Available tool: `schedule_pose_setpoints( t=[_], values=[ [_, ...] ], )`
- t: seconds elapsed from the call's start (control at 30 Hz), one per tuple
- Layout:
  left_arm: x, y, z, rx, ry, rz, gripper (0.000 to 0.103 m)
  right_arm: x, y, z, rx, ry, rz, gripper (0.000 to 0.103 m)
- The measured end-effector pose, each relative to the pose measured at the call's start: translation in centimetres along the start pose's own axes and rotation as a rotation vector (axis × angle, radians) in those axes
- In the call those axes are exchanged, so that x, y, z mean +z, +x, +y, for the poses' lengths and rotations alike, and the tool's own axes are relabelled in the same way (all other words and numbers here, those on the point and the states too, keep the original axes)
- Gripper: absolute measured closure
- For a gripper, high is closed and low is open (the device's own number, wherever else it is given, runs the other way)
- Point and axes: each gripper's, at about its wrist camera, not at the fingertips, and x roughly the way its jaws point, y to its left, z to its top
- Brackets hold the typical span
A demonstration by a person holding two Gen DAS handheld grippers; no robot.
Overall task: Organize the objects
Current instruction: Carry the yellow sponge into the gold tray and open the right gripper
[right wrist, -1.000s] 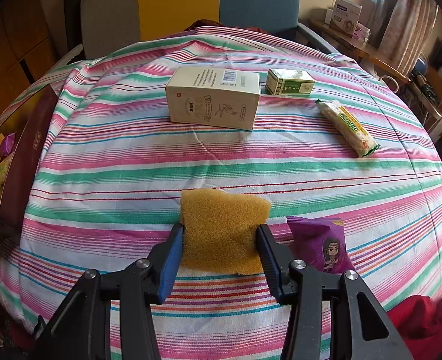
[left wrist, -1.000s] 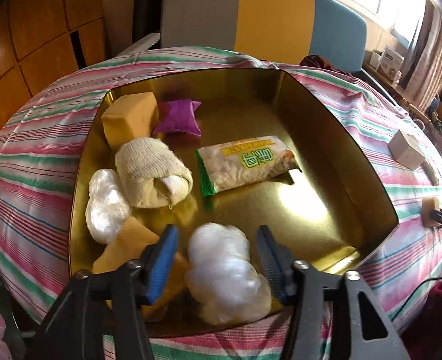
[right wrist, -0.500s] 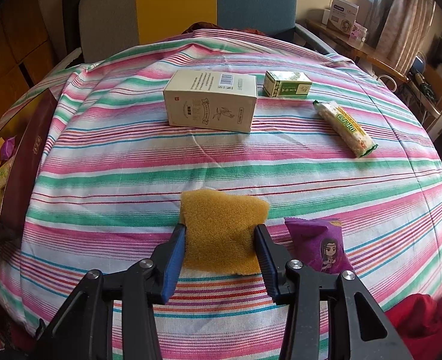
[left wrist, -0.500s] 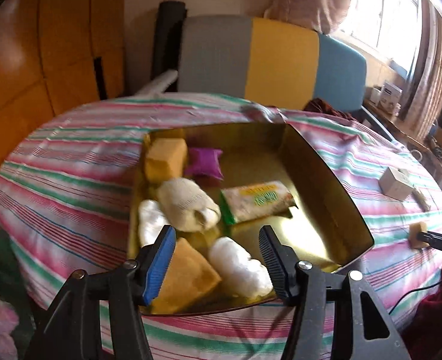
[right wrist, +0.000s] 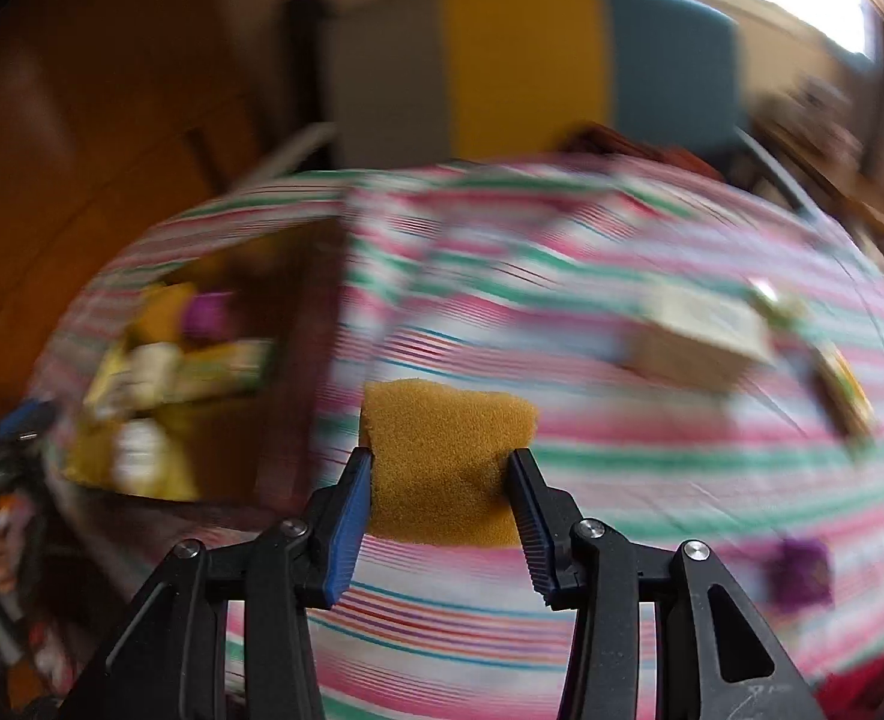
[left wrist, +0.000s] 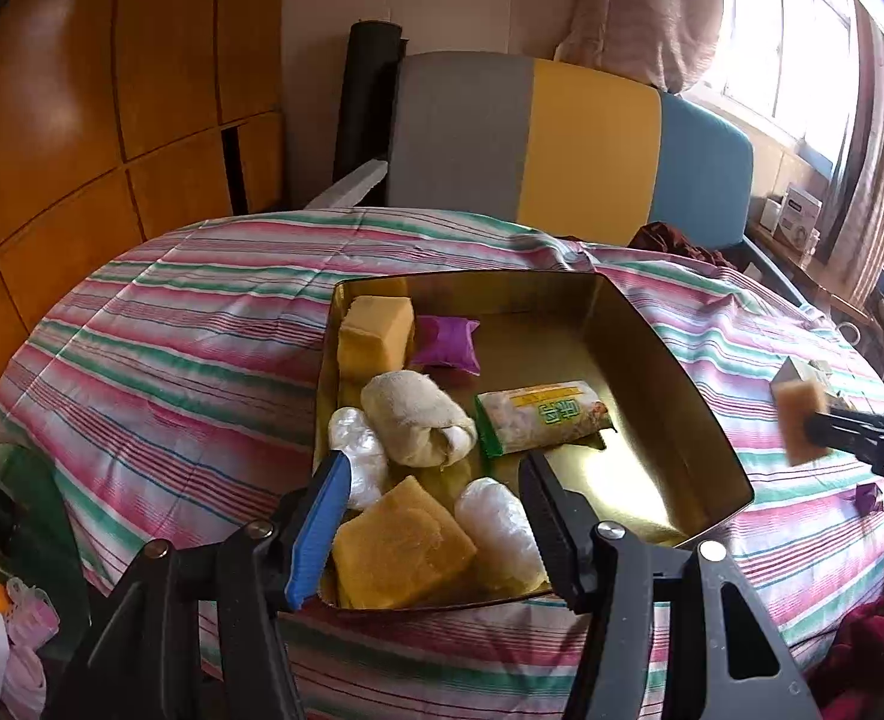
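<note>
Between the right gripper's [right wrist: 438, 483] fingers, a mustard-yellow square foam sponge [right wrist: 445, 462] is being pinched above the pink-and-green striped bedcover [right wrist: 622, 468]. Beyond the left gripper's [left wrist: 429, 516] parted, empty fingers, a gold rectangular tin tray [left wrist: 676, 414] is sitting, holding sponges, white plastic bundles, a rolled cloth and snack packets.

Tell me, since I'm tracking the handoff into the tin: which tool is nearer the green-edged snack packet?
Left. The left tool hangs over the gold tin's near end, just short of the snack packet. The right tool, gripping a sponge, is out past the tin's side.
</note>
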Motion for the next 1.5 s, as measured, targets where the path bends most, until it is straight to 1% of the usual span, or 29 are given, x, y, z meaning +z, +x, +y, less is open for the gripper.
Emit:
schedule_pose_setpoints(
  t=[0.1, 0.2, 0.23, 0.37, 0.5, 0.57, 0.6, 0.67, 0.73, 0.83, 0.9, 0.93, 1.07, 1.27, 1.4, 1.5],
  values=[
    [-0.2, 0.0, 0.7, 0.008, -0.013, 0.0, 0.044, 1.5, 1.5, 5.1, 0.068, -0.101, 0.013, 0.057],
    [-0.5, 0.2, 1.4, 0.01, -0.026, 0.009, 0.044, 2.0, 3.7, 9.2, 0.089, -0.191, 0.043, 0.057],
    [-0.6, 0.3, 1.7, 0.012, -0.034, 0.01, 0.044, 2.1, 4.8, 10.3, 0.097, -0.213, 0.066, 0.057],
    [-0.8, 0.3, 2.9, 0.012, -0.066, 0.005, 0.044, 1.8, 8.9, 12.1, 0.087, -0.249, 0.148, 0.057],
    [-0.8, 0.5, 3.8, 0.015, -0.093, 0.008, 0.044, 1.0, 11.7, 13.4, 0.086, -0.27, 0.216, 0.056],
    [-0.9, 0.7, 4.0, 0.016, -0.099, 0.012, 0.044, 0.7, 12.5, 14.2, 0.076, -0.285, 0.217, 0.055],
    [-0.9, 0.7, 4.0, 0.016, -0.099, 0.013, 0.044, 0.8, 12.6, 14.5, 0.085, -0.285, 0.215, 0.055],
    [-0.9, 0.7, 3.9, 0.014, -0.097, 0.013, 0.044, 0.9, 12.6, 15.0, 0.134, -0.276, 0.216, 0.052],
    [-0.9, 0.7, 3.8, 0.015, -0.091, 0.009, 0.044, 0.8, 12.5, 15.4, 0.162, -0.279, 0.216, 0.05],
    [-1.0, 0.6, 3.6, 0.022, -0.084, 0.01, 0.043, 0.7, 12.2, 15.4, 0.176, -0.271, 0.206, 0.046],
    [-1.0, 0.5, 3.4, 0.026, -0.08, 0.009, 0.043, 0.6, 11.4, 15.2, 0.185, -0.248, 0.194, 0.03],
    [-0.9, 0.5, 3.3, 0.026, -0.077, 0.009, 0.043, 0.7, 11.2, 15.0, 0.191, -0.236, 0.188, 0.028],
    [-0.8, 0.2, 2.7, 0.03, -0.057, 0.007, 0.043, 0.9, 10.0, 14.1, 0.201, -0.193, 0.16, 0.025],
    [-0.7, 0.0, 1.5, 0.026, -0.021, 0.006, 0.043, 0.5, 7.9, 12.4, 0.202, -0.144, 0.118, 0.024],
    [-0.5, -0.2, 0.3, 0.016, 0.014, 0.005, 0.043, 0.2, 5.9, 10.5, 0.195, -0.119, 0.08, 0.023],
    [-0.4, -0.2, -0.9, 0.004, 0.043, 0.006, 0.043, 0.0, 4.6, 8.2, 0.169, -0.085, 0.057, 0.022]
  ],
)
